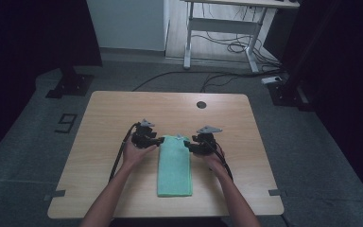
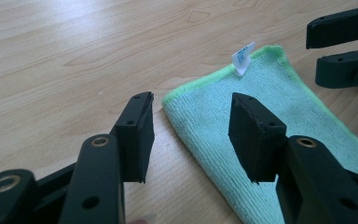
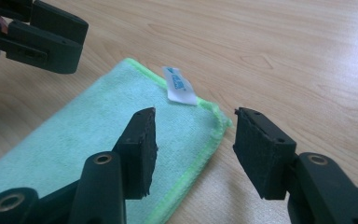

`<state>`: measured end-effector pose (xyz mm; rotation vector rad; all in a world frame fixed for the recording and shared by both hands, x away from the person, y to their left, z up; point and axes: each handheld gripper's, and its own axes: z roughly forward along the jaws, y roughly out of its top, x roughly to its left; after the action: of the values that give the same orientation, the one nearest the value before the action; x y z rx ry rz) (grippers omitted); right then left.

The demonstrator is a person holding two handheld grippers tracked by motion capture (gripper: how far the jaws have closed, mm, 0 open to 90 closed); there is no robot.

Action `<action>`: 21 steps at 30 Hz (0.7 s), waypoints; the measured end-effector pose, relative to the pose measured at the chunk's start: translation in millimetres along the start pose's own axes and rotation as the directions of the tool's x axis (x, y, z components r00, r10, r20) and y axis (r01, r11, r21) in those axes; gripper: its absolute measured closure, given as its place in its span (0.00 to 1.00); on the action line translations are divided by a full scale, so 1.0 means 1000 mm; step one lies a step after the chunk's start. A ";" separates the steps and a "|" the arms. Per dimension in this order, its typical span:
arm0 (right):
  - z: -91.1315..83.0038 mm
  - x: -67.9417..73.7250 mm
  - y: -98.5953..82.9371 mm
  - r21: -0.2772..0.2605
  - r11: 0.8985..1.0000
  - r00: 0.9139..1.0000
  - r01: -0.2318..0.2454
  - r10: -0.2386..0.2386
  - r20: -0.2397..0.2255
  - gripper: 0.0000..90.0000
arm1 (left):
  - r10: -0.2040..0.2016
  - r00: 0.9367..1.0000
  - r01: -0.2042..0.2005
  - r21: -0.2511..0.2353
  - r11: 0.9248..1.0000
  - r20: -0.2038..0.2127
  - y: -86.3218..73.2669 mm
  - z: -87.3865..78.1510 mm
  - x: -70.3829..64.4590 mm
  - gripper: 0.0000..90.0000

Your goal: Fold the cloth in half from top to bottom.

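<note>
A folded mint-green cloth [image 1: 175,165] lies lengthwise in the middle of the wooden table [image 1: 104,123], a small white tag [image 2: 242,58] at its far edge. My left gripper [image 1: 159,141] is open at the cloth's far left corner [image 2: 177,100], which lies between its jaws. My right gripper [image 1: 187,144] is open at the far right corner [image 3: 219,122], also between its jaws. In the left gripper view the cloth [image 2: 261,116] runs off to the right, with the right gripper's jaws at top right. The right gripper view shows the cloth [image 3: 98,135], its tag [image 3: 179,86], and the left gripper at top left.
A round dark cable hole [image 1: 201,105] sits near the table's far edge. Beyond the table stand a white desk frame [image 1: 222,28] with cables on the grey floor and dark stands at both sides. Bare wood surrounds the cloth.
</note>
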<state>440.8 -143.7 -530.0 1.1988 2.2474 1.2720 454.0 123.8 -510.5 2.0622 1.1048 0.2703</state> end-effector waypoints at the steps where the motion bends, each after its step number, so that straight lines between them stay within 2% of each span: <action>1: 0.003 -0.002 0.001 0.016 1.000 1.000 0.005 -0.005 0.018 0.54 | -0.010 1.000 0.010 -0.004 1.000 0.006 0.002 0.002 0.000 0.56; 4: 0.002 -0.001 0.004 -0.014 1.000 1.000 -0.001 0.002 0.025 0.55 | -0.012 1.000 0.012 -0.008 1.000 0.006 0.005 0.005 -0.002 0.56; 8: 0.005 -0.001 0.007 -0.005 1.000 1.000 0.013 -0.013 0.028 0.54 | -0.018 1.000 0.018 -0.013 1.000 0.005 0.007 0.008 -0.002 0.56; 12: 0.008 -0.005 0.008 -0.001 1.000 1.000 0.002 -0.002 0.020 0.54 | -0.021 1.000 0.021 -0.005 1.000 0.006 0.007 0.012 0.000 0.56; 14: 0.011 -0.009 0.009 0.019 1.000 1.000 -0.003 0.002 0.028 0.54 | -0.028 1.000 0.028 0.003 1.000 0.006 0.006 0.014 0.001 0.56; 21: 0.013 -0.015 0.012 0.034 0.999 0.999 -0.011 0.010 0.040 0.54 | -0.033 0.999 0.034 0.010 0.999 -0.013 0.007 0.019 0.002 0.56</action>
<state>463.6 -144.5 -530.1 1.2382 2.2459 1.2072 469.2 112.6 -519.2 2.0517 1.1496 0.2620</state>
